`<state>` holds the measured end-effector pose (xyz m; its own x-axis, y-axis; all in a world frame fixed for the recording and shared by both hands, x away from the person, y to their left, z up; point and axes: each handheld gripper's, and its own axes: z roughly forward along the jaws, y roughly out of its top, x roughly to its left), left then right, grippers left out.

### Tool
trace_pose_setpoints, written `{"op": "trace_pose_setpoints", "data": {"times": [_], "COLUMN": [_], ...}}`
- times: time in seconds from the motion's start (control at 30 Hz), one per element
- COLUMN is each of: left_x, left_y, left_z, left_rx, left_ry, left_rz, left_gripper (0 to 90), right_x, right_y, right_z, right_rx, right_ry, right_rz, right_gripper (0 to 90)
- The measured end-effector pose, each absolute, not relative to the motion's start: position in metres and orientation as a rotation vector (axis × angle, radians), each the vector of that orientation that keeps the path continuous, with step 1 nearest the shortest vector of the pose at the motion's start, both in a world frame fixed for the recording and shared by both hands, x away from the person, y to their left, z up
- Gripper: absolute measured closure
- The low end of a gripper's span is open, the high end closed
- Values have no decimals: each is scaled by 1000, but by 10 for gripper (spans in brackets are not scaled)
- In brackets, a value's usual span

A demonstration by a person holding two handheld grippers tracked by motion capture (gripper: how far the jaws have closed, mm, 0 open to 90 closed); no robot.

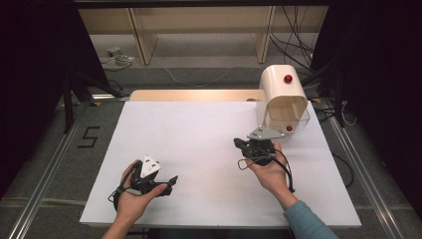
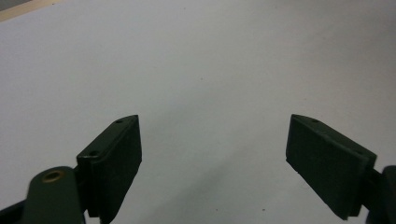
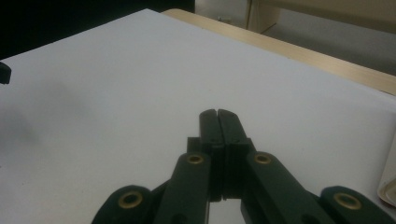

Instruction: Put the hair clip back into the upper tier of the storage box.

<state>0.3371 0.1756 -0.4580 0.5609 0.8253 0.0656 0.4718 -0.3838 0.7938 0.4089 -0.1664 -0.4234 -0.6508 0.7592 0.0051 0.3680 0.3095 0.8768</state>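
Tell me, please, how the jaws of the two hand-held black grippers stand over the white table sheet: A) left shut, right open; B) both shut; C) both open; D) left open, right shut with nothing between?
D: in the left gripper view the left gripper has its black pads wide apart over the bare white sheet, while the right gripper has its jaws pressed together, holding nothing.

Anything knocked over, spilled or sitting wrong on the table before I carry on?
Nothing stands out. The cream container with red knobs stands upright at the far right of the white table. The left gripper is open and the right gripper shut; neither holds anything.
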Motion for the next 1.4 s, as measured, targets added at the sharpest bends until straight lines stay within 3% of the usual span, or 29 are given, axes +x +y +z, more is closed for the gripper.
{"op": "trace_pose_setpoints", "data": {"times": [1.4], "left_x": [337], "left_y": [176], "left_z": [-458], "left_rx": [2040], "left_ry": [1037], "left_rz": [599], "left_gripper": [184], "right_x": [412], "right_y": [-174], "right_z": [-416], "right_rx": [1017], "right_ry": [2135], "right_rz": [1295], "right_gripper": [900]}}
